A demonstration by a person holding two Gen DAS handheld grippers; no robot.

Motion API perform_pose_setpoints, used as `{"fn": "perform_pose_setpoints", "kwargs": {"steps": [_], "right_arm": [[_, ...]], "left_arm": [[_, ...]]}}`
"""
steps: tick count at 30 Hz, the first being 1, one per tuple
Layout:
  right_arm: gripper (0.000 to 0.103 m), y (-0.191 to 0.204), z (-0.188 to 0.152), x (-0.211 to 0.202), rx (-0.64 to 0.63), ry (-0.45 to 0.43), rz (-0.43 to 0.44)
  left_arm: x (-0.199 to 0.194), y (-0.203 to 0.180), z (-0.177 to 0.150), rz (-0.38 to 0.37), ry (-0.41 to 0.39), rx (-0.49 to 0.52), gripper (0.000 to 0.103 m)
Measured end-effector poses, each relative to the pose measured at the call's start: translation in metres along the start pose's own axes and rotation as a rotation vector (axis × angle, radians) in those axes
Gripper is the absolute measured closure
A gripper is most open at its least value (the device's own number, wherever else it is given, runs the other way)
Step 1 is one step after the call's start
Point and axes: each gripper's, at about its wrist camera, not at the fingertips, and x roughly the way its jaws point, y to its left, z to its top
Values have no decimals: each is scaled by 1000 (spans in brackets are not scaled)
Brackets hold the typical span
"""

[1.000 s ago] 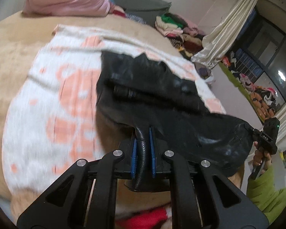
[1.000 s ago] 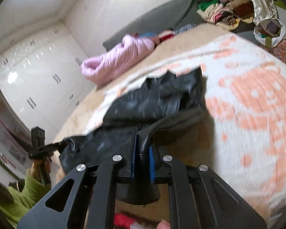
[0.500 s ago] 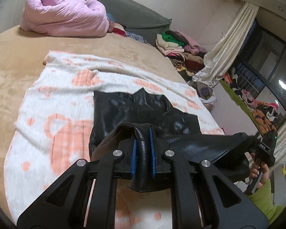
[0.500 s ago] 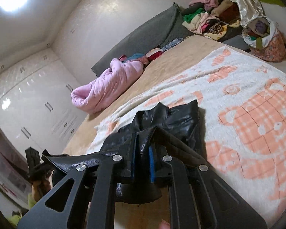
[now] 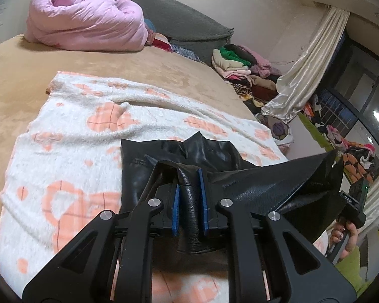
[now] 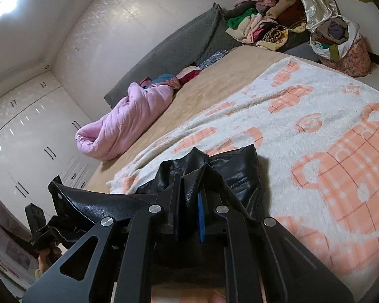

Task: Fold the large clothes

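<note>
A black leather garment lies partly folded on a white blanket with orange bear prints. My left gripper is shut on one pinched edge of the leather, which runs between its blue pads. My right gripper is shut on another edge of the same garment. Between the two grips the leather hangs stretched in the air. In the left wrist view the other gripper shows at the right edge, held by a hand with a green sleeve.
A rolled pink quilt lies at the bed's far end by a grey headboard cushion. Heaped clothes sit beyond the bed, beside a cream curtain and a full laundry bag. White wardrobes line one wall.
Both grippers have drawn back toward the near edge of the bed with the leather, so its lifted edge now hangs nearer me and more blanket shows beyond it.
</note>
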Motion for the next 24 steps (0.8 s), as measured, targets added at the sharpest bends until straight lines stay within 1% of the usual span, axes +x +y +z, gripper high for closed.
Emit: {"fn": "perform_pose_setpoints", "kwargs": {"steps": [6,9,11,15,17,18,20,21,22,24], "right_arm": [[92,-15,7,38,19,25,-52],[90,-27,9,51,40,33,-83],[90,-34,7,59,50,49,-94],[90,-38,4,70,25,66,-123],[88,-37,1,73,4,70,-135],[86,-37,0,73,-5,70,-135],[78,-36,-1,73,-22,68,-139],[61,-35,-1,71,-29,56,-147],[46,-34,0,67,-42,31,-164],[45,-33,2,61,-47,8,-162]], "left_arm": [[26,12,5,30,25,-18,96],[38,18,8,57,35,-13,95],[46,22,7,60,49,-18,95],[60,30,2,74,70,-20,94],[64,33,-1,71,73,-25,91],[65,34,-2,68,75,-27,91],[64,32,-2,61,72,-23,87],[63,31,-2,57,69,-21,86],[62,30,-2,50,65,-21,82],[59,27,-2,42,51,-15,75]]}}
